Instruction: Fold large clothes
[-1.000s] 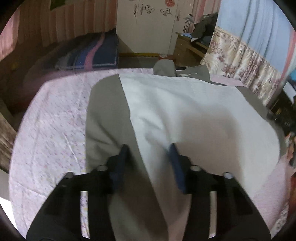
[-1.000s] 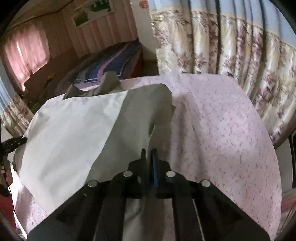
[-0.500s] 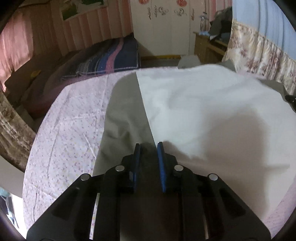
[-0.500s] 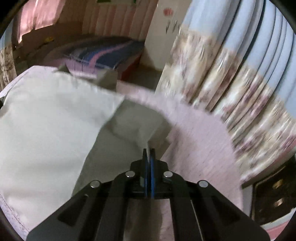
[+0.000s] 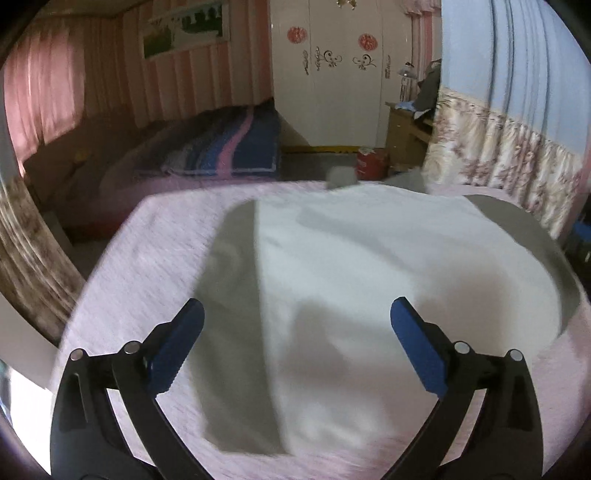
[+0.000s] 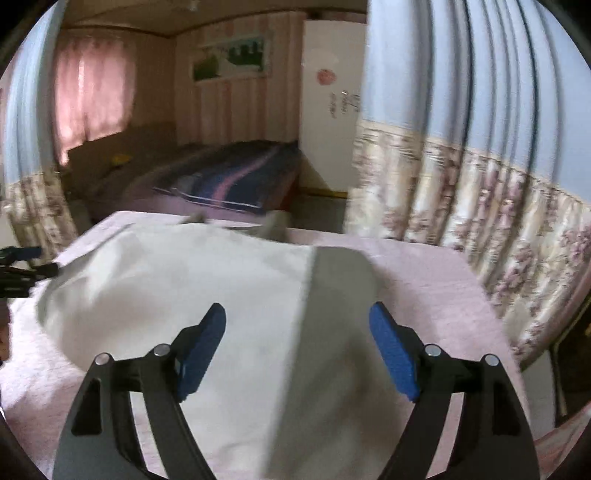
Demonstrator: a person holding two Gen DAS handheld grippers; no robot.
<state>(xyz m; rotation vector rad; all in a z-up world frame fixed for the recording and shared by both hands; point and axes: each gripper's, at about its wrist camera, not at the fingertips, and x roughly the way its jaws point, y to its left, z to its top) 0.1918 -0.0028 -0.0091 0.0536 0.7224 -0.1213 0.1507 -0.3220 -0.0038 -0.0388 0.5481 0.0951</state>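
Left gripper [image 5: 295,325]: jaws opening, nothing between the pads.
Right gripper [image 6: 297,326]: jaws opening, likewise empty.
Garment [image 5: 351,266]: white and grey, flat on the pink bedspread [image 5: 147,258].
Risk: the released cloth may slump or crease, leaving an uneven fold.

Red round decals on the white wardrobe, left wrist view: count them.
2. One red round decal sits on the left door of the white wardrobe; the other on the door to its right. The frame's top edge may hide more.
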